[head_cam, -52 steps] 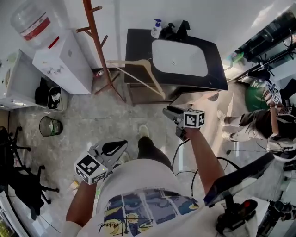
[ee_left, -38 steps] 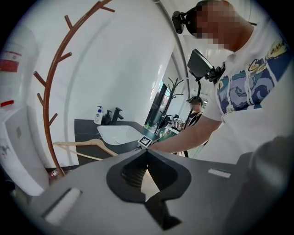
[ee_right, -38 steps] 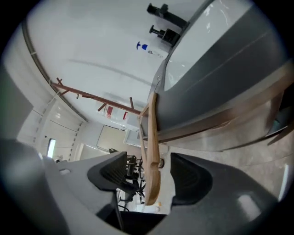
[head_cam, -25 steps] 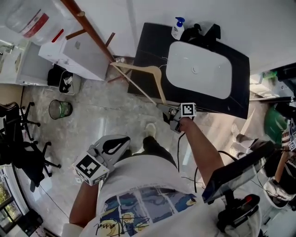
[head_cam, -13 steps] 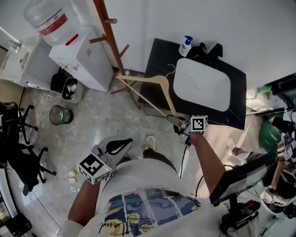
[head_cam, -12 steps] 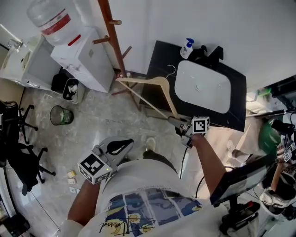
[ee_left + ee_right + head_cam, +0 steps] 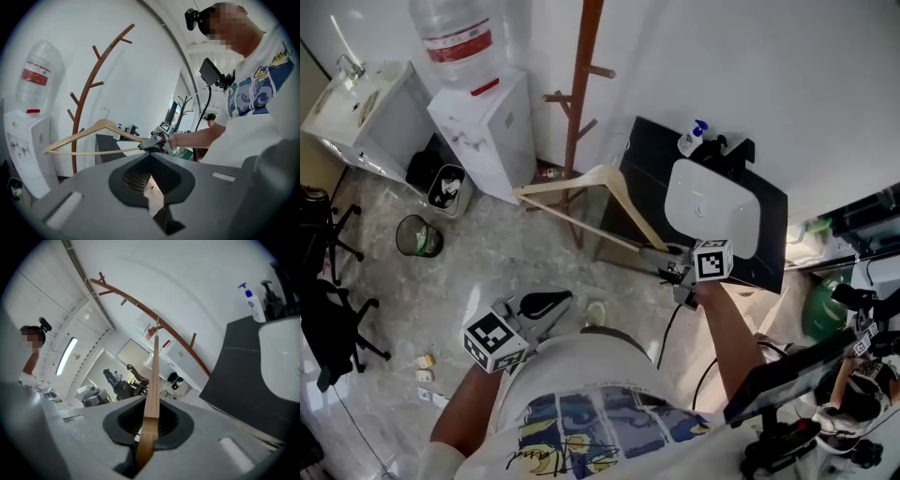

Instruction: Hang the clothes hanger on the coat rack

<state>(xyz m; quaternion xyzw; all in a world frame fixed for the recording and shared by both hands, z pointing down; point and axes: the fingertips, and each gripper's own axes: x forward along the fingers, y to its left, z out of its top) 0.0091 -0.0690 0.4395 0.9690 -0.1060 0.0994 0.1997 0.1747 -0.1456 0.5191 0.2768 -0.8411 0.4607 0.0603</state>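
A wooden clothes hanger (image 7: 581, 200) with a metal hook hangs in the air, and my right gripper (image 7: 668, 263) is shut on one end of it. In the right gripper view the hanger (image 7: 152, 390) runs straight out from between the jaws, its hook up near the rack's brown pole (image 7: 154, 319). The brown wooden coat rack (image 7: 581, 89) stands by the wall just behind the hanger's far arm. My left gripper (image 7: 540, 307) is low by my body, shut and holding nothing. From there I see the hanger (image 7: 93, 129) in front of the rack (image 7: 84, 108).
A white water dispenser (image 7: 483, 108) with a bottle stands left of the rack. A dark counter (image 7: 639, 159) with a white basin (image 7: 712, 206) and a soap bottle (image 7: 692, 139) is to the right. A mesh waste bin (image 7: 419, 234) and an office chair (image 7: 323, 309) are at the left.
My right gripper has risen and rolled with the hanger, carrying it closer to the rack's pole. The left gripper has shifted a little and stays shut.
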